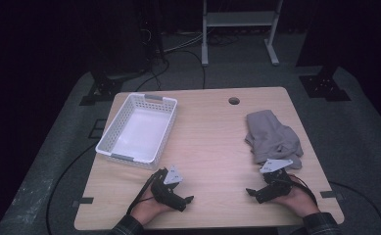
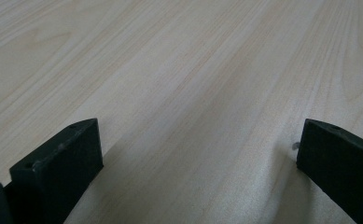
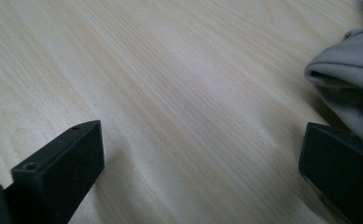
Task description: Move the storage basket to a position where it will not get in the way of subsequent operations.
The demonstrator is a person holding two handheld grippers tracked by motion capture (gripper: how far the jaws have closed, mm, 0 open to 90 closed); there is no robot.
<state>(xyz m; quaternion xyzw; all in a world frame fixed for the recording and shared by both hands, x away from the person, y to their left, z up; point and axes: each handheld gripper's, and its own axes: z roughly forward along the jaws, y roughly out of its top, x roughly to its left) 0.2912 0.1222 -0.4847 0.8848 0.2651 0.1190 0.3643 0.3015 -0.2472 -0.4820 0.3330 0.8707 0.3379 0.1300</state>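
Toward the right of the high view, we find the grey cloth (image 1: 272, 138) lying crumpled on the wooden table (image 1: 212, 142), just above our right gripper (image 1: 269, 188), which rests near the lower edge with its jaws standing wide apart and nothing between them. From the right gripper view the cloth (image 3: 352, 79) bulges in at the upper right as a rounded fold, touching or all but touching the far jaw. We judge it light, soft and limp: it should sag and drape when lifted, so a raised fold or bunched edge nearest us looks the best place to pinch, rather than the flat middle. It is a plain, dull grey, heaped in loose folds. Our left gripper (image 1: 171, 188), at lower centre-left, also has its jaws spread over bare wood, just below the white basket (image 1: 110, 147).
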